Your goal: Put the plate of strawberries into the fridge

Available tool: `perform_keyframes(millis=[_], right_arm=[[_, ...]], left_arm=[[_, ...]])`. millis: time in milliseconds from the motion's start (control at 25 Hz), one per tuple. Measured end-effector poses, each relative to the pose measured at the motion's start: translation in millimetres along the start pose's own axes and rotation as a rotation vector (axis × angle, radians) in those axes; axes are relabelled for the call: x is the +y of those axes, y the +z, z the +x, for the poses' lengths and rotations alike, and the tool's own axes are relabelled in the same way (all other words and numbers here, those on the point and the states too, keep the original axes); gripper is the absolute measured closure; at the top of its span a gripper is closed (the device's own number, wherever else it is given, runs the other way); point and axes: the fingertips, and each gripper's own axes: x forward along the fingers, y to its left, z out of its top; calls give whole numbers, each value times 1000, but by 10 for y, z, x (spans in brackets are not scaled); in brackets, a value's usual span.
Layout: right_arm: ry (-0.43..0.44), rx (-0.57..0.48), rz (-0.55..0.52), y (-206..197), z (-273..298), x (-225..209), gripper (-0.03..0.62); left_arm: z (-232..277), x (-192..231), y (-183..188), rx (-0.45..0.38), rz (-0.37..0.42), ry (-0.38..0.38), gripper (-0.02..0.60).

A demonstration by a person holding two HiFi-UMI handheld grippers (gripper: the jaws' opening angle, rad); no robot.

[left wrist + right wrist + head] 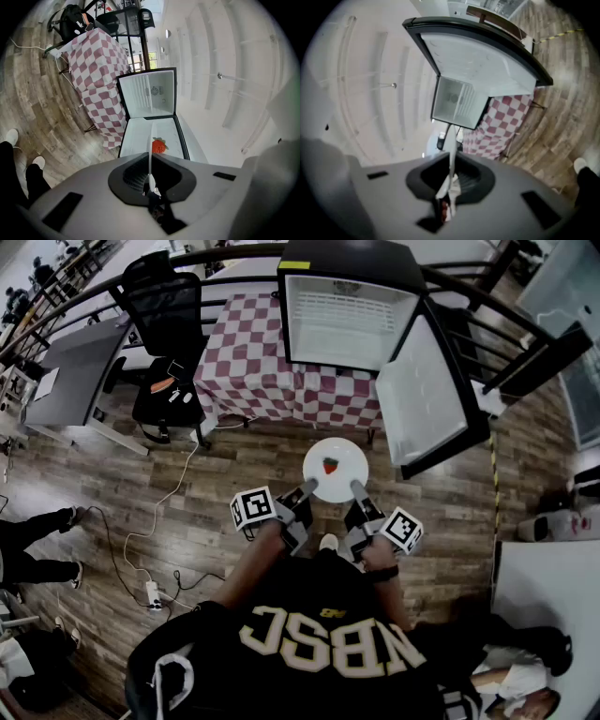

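A white plate (342, 476) with one red strawberry (331, 465) on it hangs in the air before the open fridge (349, 322). My left gripper (307, 490) is shut on the plate's near-left rim, and my right gripper (357, 489) is shut on its near-right rim. In the left gripper view the plate (150, 152) shows edge-on as a thin white line between the jaws of the gripper (150, 180), with the strawberry (159, 146) just beyond. The right gripper view shows the plate's rim (453, 152) pinched in that gripper (451, 182), and the fridge (457, 103) ahead.
The fridge stands on a table with a red-and-white checked cloth (253, 362); its door (422, 395) swings open to the right. A black office chair (167, 329) and a grey desk (70, 371) stand at the left. A cable and power strip (152, 592) lie on the wooden floor.
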Motion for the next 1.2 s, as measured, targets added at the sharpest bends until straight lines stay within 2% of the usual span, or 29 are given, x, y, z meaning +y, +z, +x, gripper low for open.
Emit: perform_keyframes(millis=[160, 400, 600, 760, 920, 1200], right_arm=[[13, 9, -14, 135, -52, -41, 551], [25, 41, -2, 267, -114, -192, 551], [34, 67, -13, 542, -291, -276, 549], [59, 74, -25, 578, -304, -342, 549], [56, 86, 10, 560, -229, -420, 549], [23, 109, -12, 725, 143, -399, 549]], left_arm=[[114, 7, -67, -12, 7, 6, 552], [263, 112, -192, -34, -24, 24, 552], [535, 60, -434, -58, -55, 22, 552], [592, 106, -487, -69, -71, 36, 552], [604, 139, -432, -80, -64, 46, 552], [806, 235, -75, -71, -82, 53, 552]])
